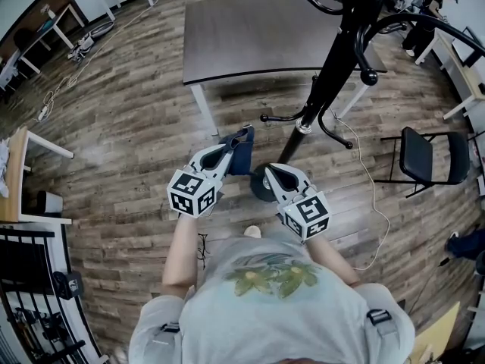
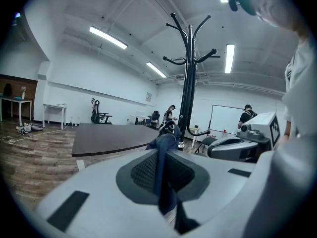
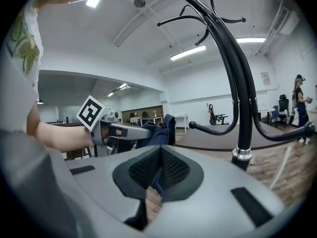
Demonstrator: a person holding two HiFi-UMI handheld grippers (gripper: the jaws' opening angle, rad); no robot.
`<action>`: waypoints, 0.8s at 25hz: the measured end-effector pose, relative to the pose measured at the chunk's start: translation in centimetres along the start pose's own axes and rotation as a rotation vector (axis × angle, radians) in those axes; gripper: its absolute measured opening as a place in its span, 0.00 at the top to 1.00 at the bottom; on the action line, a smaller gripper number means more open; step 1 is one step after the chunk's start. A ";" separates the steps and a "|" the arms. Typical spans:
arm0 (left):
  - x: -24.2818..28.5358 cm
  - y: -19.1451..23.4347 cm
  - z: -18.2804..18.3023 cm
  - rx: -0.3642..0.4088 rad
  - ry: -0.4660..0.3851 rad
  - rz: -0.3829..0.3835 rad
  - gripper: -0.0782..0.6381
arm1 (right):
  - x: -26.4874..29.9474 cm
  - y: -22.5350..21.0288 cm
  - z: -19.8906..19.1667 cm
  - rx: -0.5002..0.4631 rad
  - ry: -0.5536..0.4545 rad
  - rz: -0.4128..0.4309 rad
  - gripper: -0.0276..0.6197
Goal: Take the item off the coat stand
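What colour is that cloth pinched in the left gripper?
Dark navy blue; the cloth shows best in the head view.

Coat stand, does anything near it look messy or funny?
A little. A thin white cable snakes loose over the wooden floor beside the black metal coat stand. The stand's hooks look bare: the dark blue cloth hangs pinched in the left gripper instead.

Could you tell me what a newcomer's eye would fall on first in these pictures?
A tall black coat stand rises right of centre, in front of a dark table. Just below it, the left gripper has its jaws shut on a dark blue cloth.
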State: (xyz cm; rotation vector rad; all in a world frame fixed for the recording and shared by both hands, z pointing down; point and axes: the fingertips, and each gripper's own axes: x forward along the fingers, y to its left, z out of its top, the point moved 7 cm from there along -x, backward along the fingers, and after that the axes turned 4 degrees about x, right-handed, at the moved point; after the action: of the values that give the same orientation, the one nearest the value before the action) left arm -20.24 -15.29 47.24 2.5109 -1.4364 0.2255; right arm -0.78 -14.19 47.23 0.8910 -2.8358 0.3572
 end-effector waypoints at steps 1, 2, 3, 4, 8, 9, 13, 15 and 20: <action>-0.1 -0.2 -0.1 -0.004 -0.002 0.001 0.84 | 0.0 0.1 0.1 0.000 0.000 0.001 0.95; -0.3 -0.3 -0.3 -0.008 -0.003 0.001 0.84 | -0.1 0.1 0.1 -0.001 -0.001 0.002 0.95; -0.4 -0.5 -0.4 -0.011 -0.003 0.002 0.84 | -0.1 0.2 0.1 -0.001 0.000 0.004 0.95; -0.5 -0.8 -0.6 -0.012 -0.001 0.001 0.84 | -0.2 0.2 0.1 -0.002 0.000 0.004 0.95; -0.6 -1.6 -1.3 -0.006 0.018 -0.008 0.84 | -0.4 0.3 0.0 -0.001 0.003 0.006 0.95; -0.7 -1.7 -1.4 -0.006 0.021 -0.010 0.84 | -0.4 0.3 0.1 -0.001 0.005 0.006 0.95; -1.0 -2.5 -1.7 -0.013 0.018 -0.004 0.84 | -0.5 0.5 0.0 0.001 0.012 0.011 0.95; -1.0 -2.8 -1.9 -0.020 0.015 0.004 0.84 | -0.6 0.6 -0.1 0.000 0.015 0.016 0.95; -1.0 -3.6 -2.5 -0.036 0.019 0.011 0.84 | -0.8 0.9 -0.4 -0.014 0.027 0.031 0.95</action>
State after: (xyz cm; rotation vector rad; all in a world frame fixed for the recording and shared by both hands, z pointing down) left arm -17.72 -12.01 48.89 2.4668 -1.4344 0.2225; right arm -0.68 -12.92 47.26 0.8349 -2.8269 0.3499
